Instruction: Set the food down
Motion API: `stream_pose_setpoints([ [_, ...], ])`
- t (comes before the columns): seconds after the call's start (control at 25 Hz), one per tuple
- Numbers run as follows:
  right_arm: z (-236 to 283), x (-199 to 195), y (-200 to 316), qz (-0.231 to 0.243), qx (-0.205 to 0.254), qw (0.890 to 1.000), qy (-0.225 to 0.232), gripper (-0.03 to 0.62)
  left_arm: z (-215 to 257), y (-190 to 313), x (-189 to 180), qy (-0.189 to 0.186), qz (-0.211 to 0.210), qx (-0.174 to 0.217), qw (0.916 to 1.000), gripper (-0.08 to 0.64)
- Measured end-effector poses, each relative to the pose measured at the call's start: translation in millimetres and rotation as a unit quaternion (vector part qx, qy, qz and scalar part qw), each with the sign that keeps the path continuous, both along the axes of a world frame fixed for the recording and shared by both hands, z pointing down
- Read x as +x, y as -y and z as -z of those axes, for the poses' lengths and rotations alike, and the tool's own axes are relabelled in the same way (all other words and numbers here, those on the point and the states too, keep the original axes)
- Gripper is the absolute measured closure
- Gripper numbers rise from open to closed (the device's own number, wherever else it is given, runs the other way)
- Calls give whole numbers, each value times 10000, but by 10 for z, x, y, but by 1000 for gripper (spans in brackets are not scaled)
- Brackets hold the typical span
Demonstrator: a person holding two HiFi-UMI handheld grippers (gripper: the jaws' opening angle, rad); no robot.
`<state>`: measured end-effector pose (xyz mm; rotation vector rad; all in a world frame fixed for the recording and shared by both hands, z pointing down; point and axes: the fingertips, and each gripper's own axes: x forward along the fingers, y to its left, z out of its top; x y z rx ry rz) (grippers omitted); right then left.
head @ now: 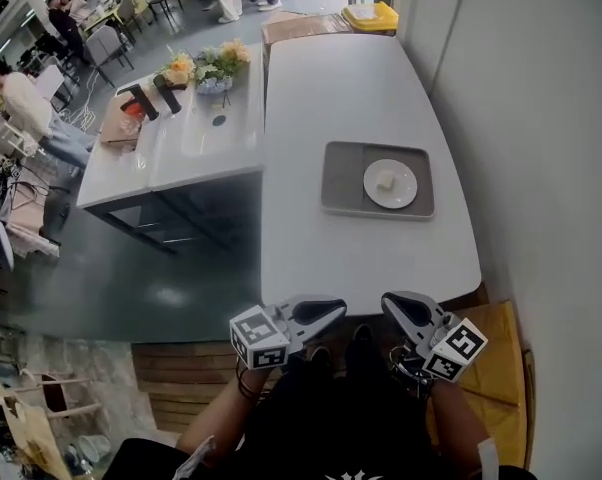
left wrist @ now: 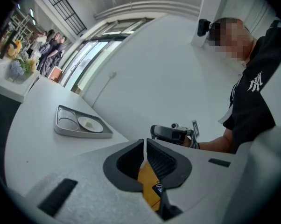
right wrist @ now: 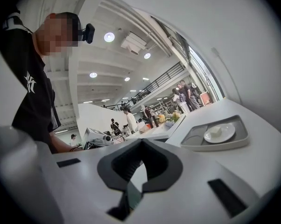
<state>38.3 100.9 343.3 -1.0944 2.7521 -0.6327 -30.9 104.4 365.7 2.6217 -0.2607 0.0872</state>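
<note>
A grey tray [head: 346,183] lies on the white table [head: 331,98], towards its near right side. On the tray stands a white plate [head: 390,183] with a small pale piece of food [head: 385,180]. My left gripper [head: 336,311] and right gripper [head: 389,303] hover below the table's near edge, close to my body, tips facing each other. Both are shut with nothing between the jaws. The left gripper view shows its jaws [left wrist: 145,143] closed, the tray [left wrist: 66,125] far off and the right gripper [left wrist: 171,133] opposite. In the right gripper view the tray [right wrist: 238,139] and plate [right wrist: 219,133] sit beyond the closed jaws [right wrist: 140,143].
A white wall [head: 541,118] runs along the table's right side. A second table [head: 181,148] to the left carries flowers [head: 206,65] and dark items. A yellow bin [head: 371,15] and a cardboard box [head: 301,26] stand beyond the far end. Wooden seating [head: 501,353] is under me. People stand far back.
</note>
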Motion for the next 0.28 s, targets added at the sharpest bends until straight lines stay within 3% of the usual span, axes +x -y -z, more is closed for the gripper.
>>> stream_pose_setpoints([
  [0.28,-19,-482,-89,-111,210,9995,-206,589,-71,-157,-614,-92,-75,92,9999,537],
])
